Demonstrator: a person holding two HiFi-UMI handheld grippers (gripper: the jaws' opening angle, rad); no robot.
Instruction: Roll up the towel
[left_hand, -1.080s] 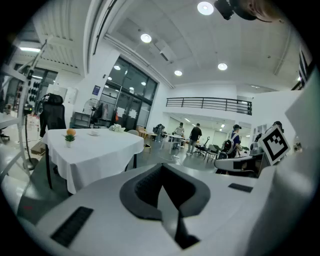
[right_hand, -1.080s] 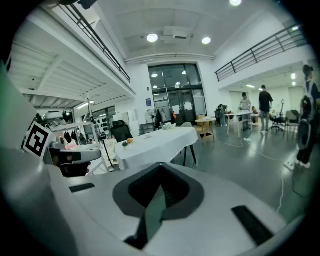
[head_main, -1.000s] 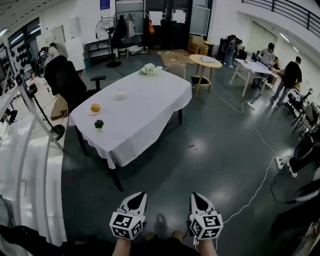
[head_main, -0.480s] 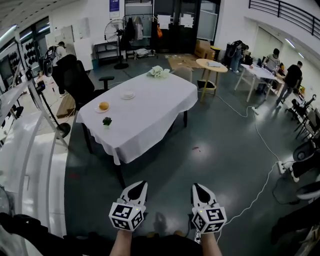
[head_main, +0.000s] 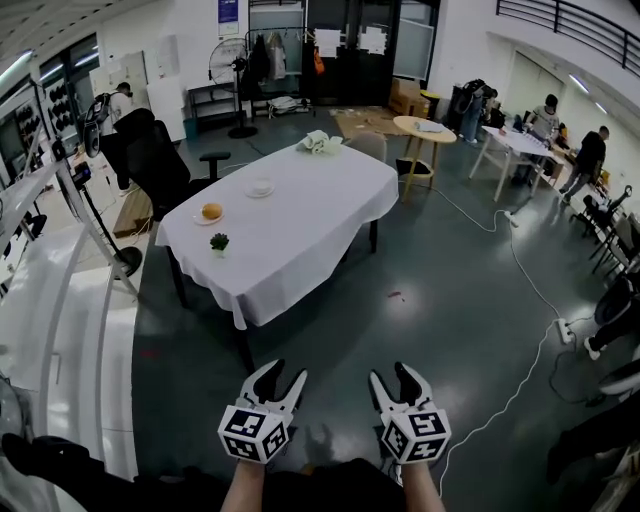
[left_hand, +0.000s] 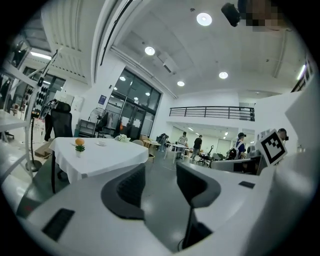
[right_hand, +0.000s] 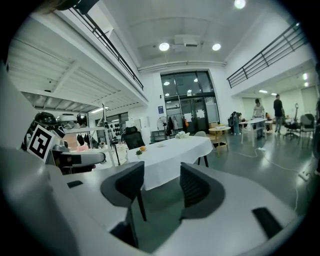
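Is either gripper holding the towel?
No, the towel lies at the far end of the table; the left gripper and right gripper have just opened, empty.

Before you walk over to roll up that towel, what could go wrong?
The crumpled pale towel lies at the far end of the white-clothed table, so reaching across from the near end might knock over the small green potted plant or the orange on its plate. Walking round the right side, a foot could catch the thin white cable snaking across the dark floor.

Open workshop hall, mezzanine railing (head_main: 578, 28), worktables (head_main: 512, 137)
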